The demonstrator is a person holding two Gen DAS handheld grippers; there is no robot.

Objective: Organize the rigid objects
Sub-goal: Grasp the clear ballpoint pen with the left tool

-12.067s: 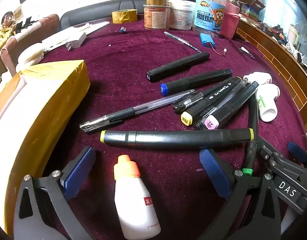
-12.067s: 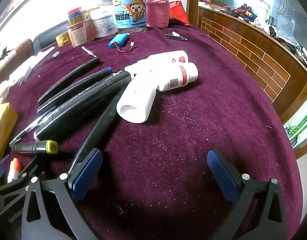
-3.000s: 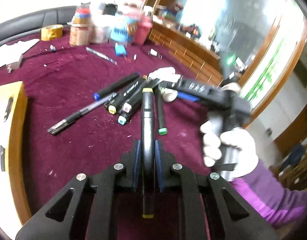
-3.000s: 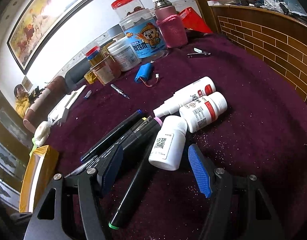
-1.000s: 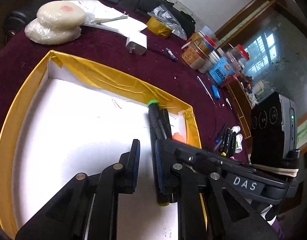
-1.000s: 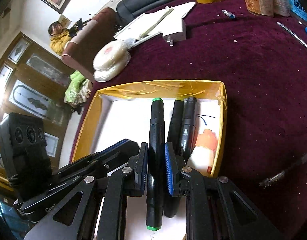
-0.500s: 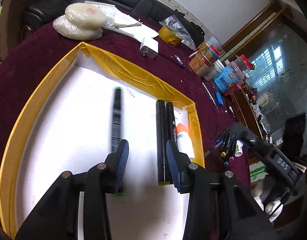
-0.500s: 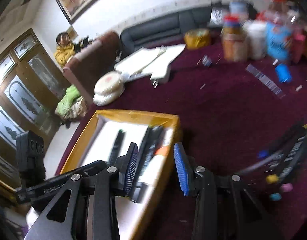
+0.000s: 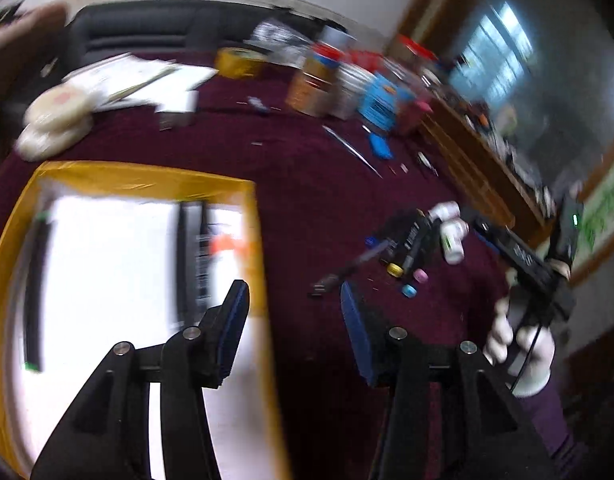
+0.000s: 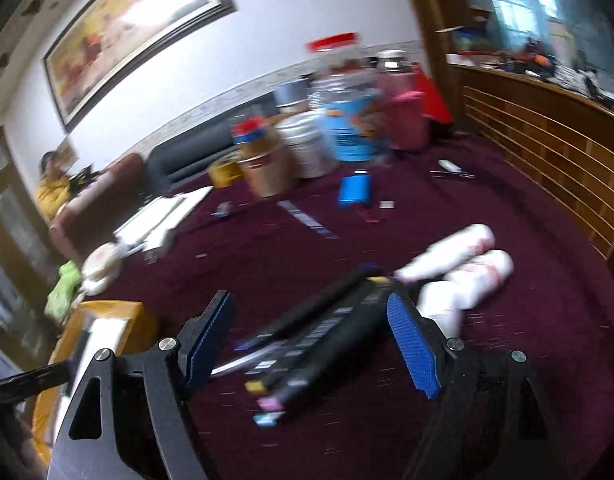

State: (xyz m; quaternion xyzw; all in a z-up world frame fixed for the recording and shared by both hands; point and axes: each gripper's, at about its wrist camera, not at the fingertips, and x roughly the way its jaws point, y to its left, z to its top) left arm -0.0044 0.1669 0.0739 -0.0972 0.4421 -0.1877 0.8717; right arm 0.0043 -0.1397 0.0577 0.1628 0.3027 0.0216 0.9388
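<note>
Both grippers have left the yellow-edged box (image 9: 251, 216) since a second ago, when each was low over its white floor and the right one was clamped on a green-capped marker; now that marker (image 9: 37, 292) lies alone at the left side of the box, two more black markers (image 9: 191, 248) lie near the right wall with the orange-capped glue bottle (image 9: 223, 246) just beside them; the left gripper (image 9: 295, 328) hangs over the right edge of the box, its jaws are opening and nothing is between them; the right gripper (image 10: 311, 344) already points at the pile of markers (image 10: 319, 340) on the purple cloth (image 10: 527, 320), its jaws are also opening, they stand wide, and the pads do not press on anything although the pile shows between them.

What remains outside: the black markers with yellow, pink and blue caps, a pen, and three white bottles (image 10: 463, 276) touching the right end of the pile.

Both views are much blurred, so the hands seem to travel fast; I think this is the main risk; a wide jaw that comes down quickly on markers lying side by side could take two at once, or catch only one end, so that a marker swings or slips; it could also push the round bottles, which roll easily on the cloth; the right hand (image 9: 519, 344) and the left gripper work near each other, and they might collide over the pile.
</note>
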